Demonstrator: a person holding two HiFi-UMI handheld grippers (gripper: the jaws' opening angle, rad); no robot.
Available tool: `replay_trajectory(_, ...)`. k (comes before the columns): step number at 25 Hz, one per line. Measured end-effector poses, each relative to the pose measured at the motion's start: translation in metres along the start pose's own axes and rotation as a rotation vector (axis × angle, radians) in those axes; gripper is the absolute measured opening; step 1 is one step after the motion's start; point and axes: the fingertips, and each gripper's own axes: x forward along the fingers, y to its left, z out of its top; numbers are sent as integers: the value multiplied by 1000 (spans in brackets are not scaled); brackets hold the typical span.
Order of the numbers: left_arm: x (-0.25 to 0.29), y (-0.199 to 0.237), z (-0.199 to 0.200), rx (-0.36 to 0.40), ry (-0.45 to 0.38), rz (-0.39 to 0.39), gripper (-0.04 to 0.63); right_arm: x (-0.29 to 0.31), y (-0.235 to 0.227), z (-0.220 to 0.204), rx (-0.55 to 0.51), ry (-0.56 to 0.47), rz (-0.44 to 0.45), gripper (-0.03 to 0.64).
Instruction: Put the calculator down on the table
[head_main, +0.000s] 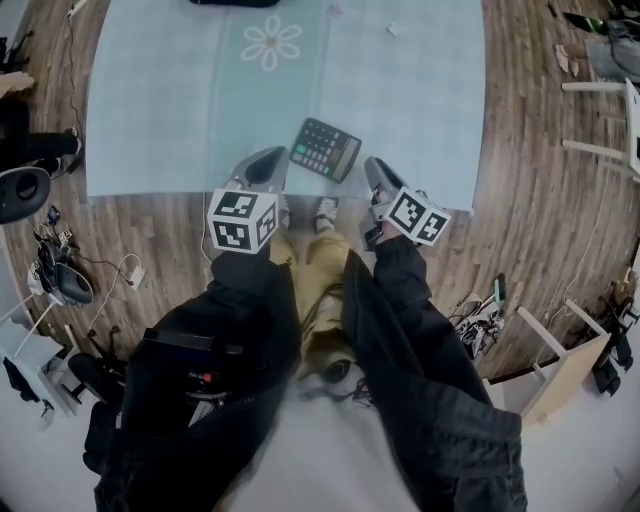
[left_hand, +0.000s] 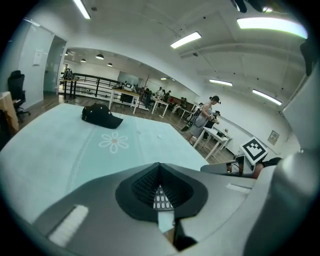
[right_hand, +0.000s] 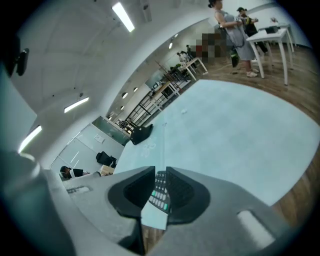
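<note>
From where I stand the dark rectangular calculator (head_main: 325, 148) lies flat at mid-frame on the pale teal table (head_main: 160, 110), the right gripper (head_main: 372, 172) narrowly parted and the left gripper (head_main: 268, 165) pinched together, both empty, so I reckon only drawing them clear remains.

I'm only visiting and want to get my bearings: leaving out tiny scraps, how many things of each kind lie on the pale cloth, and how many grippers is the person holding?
Calculator: 1
Black cap: 1
Grippers: 2, the left gripper and the right gripper
Total: 4
</note>
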Motion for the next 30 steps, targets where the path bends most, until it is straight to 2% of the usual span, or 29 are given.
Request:
replay_trajectory(4, -6, -13, 43, 29, -81, -19, 0, -21, 45, 50, -164, -97, 45, -3)
replay_trajectory(11, -22, -37, 118, 90, -212, -63, 0, -45, 133, 120, -412, -226, 117, -3)
replay_trajectory(20, -40, -44, 187, 155, -347, -83, 0, -53, 203, 147, -547, -283, 192, -3)
replay_trajectory(24, -55, -49, 222, 171, -427, -103, 0, -62, 233, 176, -616, -381, 179, -2)
replay_trajectory(30, -87, -53, 259, 218, -518, -87, 0, -86, 280, 206, -710, -514, 200, -2)
